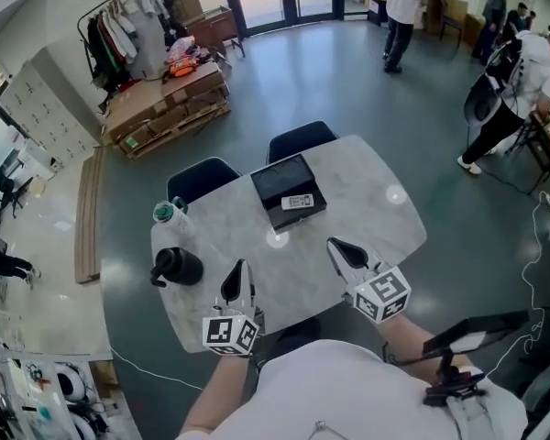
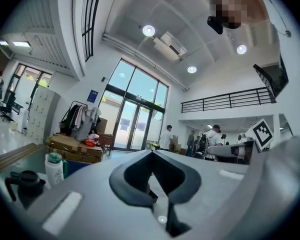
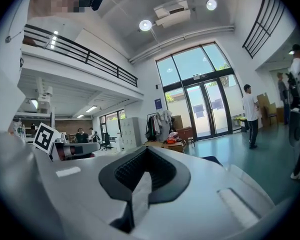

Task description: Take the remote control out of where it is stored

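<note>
A small pale remote control (image 1: 297,202) lies inside a shallow open black box (image 1: 280,181) at the far middle of the marble table (image 1: 376,204). My left gripper (image 1: 238,269) hovers over the near edge of the table, its jaws shut and empty, well short of the box. My right gripper (image 1: 336,245) is at the near right, also shut on nothing, with its tips pointing toward the box. In the left gripper view (image 2: 151,154) and the right gripper view (image 3: 146,150) the jaws meet with nothing between them; the remote is not visible there.
A black jug (image 1: 176,266) and a green-capped bottle (image 1: 165,214) stand at the table's left end. Two dark chairs (image 1: 298,140) are tucked in on the far side. Stacked cardboard (image 1: 170,104) and a clothes rack stand beyond. People stand at the back right.
</note>
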`<state>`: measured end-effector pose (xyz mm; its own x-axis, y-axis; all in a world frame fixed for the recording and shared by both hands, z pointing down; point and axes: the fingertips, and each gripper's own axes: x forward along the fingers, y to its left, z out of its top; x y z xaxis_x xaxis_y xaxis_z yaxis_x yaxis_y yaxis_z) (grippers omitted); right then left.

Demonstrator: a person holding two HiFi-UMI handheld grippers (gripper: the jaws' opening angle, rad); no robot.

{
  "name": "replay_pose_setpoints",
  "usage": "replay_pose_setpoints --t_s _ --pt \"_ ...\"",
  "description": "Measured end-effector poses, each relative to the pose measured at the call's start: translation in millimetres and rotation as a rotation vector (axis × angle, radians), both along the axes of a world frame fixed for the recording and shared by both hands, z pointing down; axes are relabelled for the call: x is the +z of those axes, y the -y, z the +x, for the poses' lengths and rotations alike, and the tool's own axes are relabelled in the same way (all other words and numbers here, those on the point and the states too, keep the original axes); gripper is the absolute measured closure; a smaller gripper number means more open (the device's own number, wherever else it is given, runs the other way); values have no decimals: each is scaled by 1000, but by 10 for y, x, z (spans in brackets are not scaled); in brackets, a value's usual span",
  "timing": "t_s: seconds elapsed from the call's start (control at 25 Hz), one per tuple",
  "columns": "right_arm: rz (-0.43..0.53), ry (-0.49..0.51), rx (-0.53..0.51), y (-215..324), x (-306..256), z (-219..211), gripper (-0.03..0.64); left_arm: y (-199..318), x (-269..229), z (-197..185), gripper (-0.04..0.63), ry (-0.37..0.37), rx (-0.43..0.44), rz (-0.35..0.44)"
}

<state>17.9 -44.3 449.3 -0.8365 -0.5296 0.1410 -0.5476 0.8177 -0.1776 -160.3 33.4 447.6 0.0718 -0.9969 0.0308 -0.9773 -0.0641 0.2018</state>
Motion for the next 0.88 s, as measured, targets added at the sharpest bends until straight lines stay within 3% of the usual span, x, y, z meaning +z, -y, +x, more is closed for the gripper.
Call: replay_pose_setpoints --t_s 0.24,0.64,0.88 --pt "6 -23 23 527 -97 -320 589 668 -84 -266 594 -27 38 28" --pt "-48 -69 51 973 70 -521 589 1256 125 -456 595 -57 78 -27" --pt "-78 -74 29 1252 175 -611 589 1541 229 -463 594 -31 81 -64"
